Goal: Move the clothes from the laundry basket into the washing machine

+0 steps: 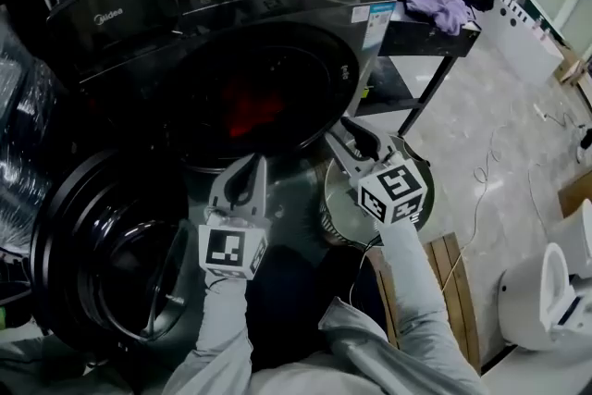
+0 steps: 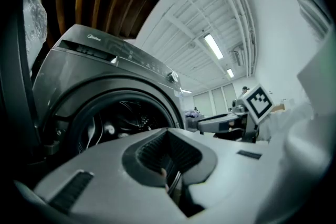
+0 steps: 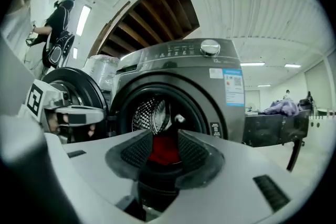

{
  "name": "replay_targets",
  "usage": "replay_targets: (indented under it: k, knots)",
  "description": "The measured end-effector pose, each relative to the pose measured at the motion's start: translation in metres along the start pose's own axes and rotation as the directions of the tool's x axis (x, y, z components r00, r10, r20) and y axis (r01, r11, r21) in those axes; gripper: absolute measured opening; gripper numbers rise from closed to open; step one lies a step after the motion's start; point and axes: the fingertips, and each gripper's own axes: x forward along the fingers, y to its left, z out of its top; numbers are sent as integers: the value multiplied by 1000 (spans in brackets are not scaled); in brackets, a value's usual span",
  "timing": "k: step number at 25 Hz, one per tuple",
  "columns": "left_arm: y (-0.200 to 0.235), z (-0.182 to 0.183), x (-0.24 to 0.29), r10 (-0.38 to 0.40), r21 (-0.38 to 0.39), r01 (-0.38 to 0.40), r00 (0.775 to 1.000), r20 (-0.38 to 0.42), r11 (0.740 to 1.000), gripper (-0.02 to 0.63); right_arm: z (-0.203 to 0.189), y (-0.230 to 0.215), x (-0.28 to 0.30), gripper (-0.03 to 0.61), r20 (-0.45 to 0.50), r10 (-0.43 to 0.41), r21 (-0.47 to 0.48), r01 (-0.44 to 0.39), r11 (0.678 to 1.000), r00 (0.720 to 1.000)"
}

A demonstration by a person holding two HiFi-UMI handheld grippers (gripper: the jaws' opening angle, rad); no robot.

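The dark grey washing machine (image 1: 231,5) stands with its door (image 1: 102,236) swung open to the left. A red garment (image 1: 254,111) lies inside the drum (image 3: 152,113). My left gripper (image 1: 252,162) hovers just in front of the drum mouth with its jaws together and nothing in them (image 2: 168,136). My right gripper (image 1: 335,129) is to the right of the opening, pointing at it. Its jaws stand apart and empty (image 3: 164,136), and the red garment (image 3: 165,149) shows through the gap. A round metal basket (image 1: 340,199) sits below the right gripper, its contents hidden.
A black table (image 1: 425,37) right of the machine carries purple clothes (image 1: 439,3). A wooden pallet (image 1: 458,291) and a white object (image 1: 555,291) lie on the floor at right. Plastic-wrapped goods (image 1: 23,106) stand left of the machine.
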Motion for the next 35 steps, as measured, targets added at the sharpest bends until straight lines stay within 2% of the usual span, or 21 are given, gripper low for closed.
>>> replay_targets:
  k: [3, 8, 15, 24, 35]
  knots:
    - [-18, -6, 6, -45, -1, 45, 999, -7, 999, 20, -4, -4, -39, 107, -1, -44, -16, 44, 999, 999]
    - [-35, -22, 10, -86, -26, 85, 996, -24, 996, 20, -28, -6, -87, 53, -10, -148, -44, 147, 988, 989]
    - [-35, -48, 6, -76, -46, 73, 995, -66, 996, 20, -51, -6, -120, 18, -1, -233, 7, 233, 972, 972]
    - [-16, -74, -9, -21, -49, 15, 992, -125, 999, 20, -73, 4, -104, 16, -17, -220, 44, 221, 974, 975]
    - [-13, -75, -10, 6, -48, -12, 992, -129, 999, 20, -69, 5, -95, 16, -4, -206, 34, 206, 978, 978]
